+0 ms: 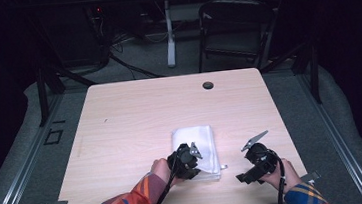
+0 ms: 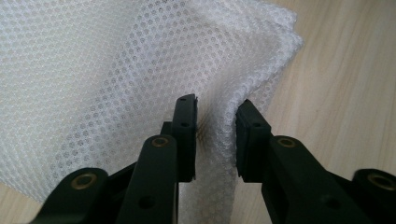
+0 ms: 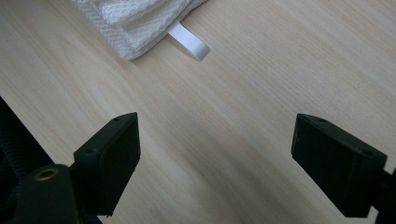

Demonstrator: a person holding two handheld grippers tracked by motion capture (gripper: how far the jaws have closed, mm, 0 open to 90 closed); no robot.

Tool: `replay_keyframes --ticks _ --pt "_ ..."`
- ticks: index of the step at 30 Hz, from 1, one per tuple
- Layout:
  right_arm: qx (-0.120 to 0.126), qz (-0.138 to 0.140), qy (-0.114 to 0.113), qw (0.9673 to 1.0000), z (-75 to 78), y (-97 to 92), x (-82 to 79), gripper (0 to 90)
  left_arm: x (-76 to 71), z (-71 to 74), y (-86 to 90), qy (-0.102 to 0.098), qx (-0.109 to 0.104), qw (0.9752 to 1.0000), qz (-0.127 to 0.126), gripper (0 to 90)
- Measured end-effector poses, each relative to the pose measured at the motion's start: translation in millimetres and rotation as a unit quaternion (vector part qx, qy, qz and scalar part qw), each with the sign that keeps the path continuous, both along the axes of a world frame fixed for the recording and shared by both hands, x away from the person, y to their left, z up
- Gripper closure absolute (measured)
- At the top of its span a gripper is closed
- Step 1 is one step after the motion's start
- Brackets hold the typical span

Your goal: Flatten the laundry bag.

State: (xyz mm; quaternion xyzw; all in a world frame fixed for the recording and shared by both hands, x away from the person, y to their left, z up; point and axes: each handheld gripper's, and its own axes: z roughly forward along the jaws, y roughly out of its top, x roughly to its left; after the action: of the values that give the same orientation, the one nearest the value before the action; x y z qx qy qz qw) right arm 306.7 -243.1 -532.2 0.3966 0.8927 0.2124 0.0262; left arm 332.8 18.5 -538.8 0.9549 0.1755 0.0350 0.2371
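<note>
A folded white mesh cloth lies on the wooden table, near its front edge. My left gripper sits at the cloth's near left corner. In the left gripper view its jaws pinch a raised fold of the cloth, which bunches between the pads. My right gripper hovers to the right of the cloth, apart from it. In the right gripper view it stands open wide over bare wood, with the cloth's corner and its white tag ahead.
A dark round grommet is set in the table near its far edge. Beyond the table stand a black folding chair and a white desk leg. Grey floor surrounds the table.
</note>
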Motion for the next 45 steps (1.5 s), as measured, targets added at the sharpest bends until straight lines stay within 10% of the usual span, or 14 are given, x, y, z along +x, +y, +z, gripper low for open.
replay_keyframes --ticks 19,45 --pt "0.014 0.066 -0.047 0.9966 2.6 54.4 -1.5 87.6 1.1 5.0 7.2 0.007 -0.056 0.9982 0.021 83.7" --pt "-0.002 0.083 -0.051 0.9953 -22.8 78.6 12.0 90.0 -0.9 18.5 23.6 -0.011 -0.098 0.9934 0.058 83.7"
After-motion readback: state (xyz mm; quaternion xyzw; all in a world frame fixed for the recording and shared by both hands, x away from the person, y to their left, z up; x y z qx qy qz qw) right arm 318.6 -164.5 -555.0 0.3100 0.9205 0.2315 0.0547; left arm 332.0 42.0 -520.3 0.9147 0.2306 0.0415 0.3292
